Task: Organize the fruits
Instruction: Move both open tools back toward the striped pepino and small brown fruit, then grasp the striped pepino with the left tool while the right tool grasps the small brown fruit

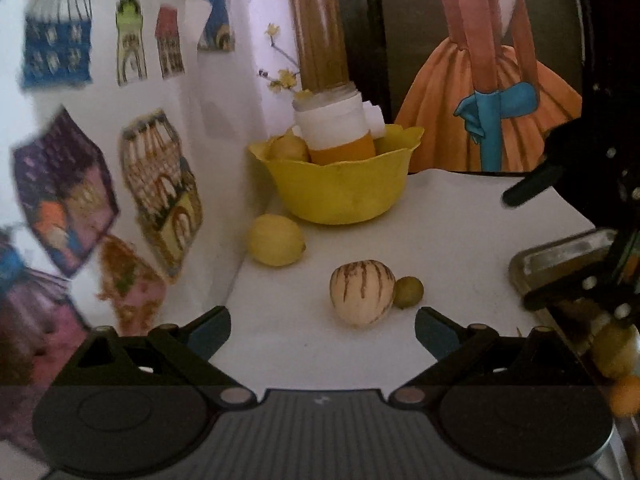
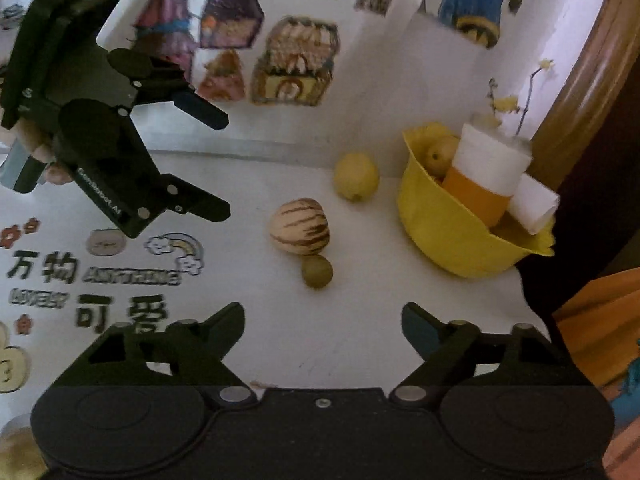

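Observation:
On the white tabletop lie a yellow lemon (image 1: 276, 246) (image 2: 356, 176), a pale striped fruit (image 1: 362, 294) (image 2: 300, 226) and a small green fruit (image 1: 409, 292) (image 2: 317, 272) that touches it. Behind them stands a yellow bowl (image 1: 340, 196) (image 2: 452, 248) holding yellowish fruit (image 2: 440, 156) and a jar wrapped in white and orange (image 1: 340, 132) (image 2: 484, 172). My left gripper (image 1: 322, 328) (image 2: 218, 164) is open, just short of the striped fruit, with nothing between its fingers. My right gripper (image 2: 322, 324) is open too, a little back from the green fruit.
A sticker-covered white wall (image 1: 152, 168) bounds the table on one side. A metal tray (image 1: 560, 256) sits at the right edge of the left wrist view, with more fruit (image 1: 616, 352) beside it. A wooden post (image 1: 320, 24) and a painting (image 1: 492, 92) stand behind the bowl.

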`<state>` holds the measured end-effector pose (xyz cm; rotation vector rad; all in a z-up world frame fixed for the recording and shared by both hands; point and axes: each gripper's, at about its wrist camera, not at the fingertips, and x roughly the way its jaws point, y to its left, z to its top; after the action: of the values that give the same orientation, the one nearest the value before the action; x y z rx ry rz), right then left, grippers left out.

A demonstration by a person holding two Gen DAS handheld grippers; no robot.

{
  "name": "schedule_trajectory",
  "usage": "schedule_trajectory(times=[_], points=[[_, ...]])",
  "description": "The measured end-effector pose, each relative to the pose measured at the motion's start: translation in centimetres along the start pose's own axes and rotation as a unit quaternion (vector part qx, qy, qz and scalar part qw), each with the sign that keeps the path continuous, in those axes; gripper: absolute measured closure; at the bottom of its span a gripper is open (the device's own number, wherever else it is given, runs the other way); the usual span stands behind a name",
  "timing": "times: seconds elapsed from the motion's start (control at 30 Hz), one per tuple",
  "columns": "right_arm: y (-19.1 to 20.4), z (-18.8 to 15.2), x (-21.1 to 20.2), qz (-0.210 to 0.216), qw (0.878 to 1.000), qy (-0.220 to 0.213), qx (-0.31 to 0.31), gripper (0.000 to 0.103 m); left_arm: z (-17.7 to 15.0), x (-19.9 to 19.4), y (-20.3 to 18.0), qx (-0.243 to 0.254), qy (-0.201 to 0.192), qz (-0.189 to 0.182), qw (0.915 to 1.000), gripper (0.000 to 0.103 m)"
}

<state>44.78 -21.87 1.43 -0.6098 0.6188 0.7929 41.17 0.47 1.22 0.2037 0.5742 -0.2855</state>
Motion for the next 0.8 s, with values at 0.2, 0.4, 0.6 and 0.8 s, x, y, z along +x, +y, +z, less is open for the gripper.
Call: schedule_trajectory(times=[0.2,0.4,0.6,0.8], points=[[-0.6,0.4,4.0,0.016,0.999,0.018,-0.021,0.032,0.0,3.1,1.6,-0.046,0.003,-0.036,0.9983,0.01],[-0.8,0.4,5.9,0.032,0.999,0.019,-0.018,0.041,0.1,5.5,3.0,-0.096,0.011,-0.073,0.9926,0.016],[-0.6,0.2,7.3,0.043,0.999,0.022,-0.02,0.045,-0.1,7.0,4.3,-0.153,0.015,-0.105,0.9826,0.021],[-1.1,0.3,8.0,0.05,0.999,0.018,-0.002,0.047,-0.1,7.8,4.5,-0.173,0.014,-0.127,0.9766,0.024]])
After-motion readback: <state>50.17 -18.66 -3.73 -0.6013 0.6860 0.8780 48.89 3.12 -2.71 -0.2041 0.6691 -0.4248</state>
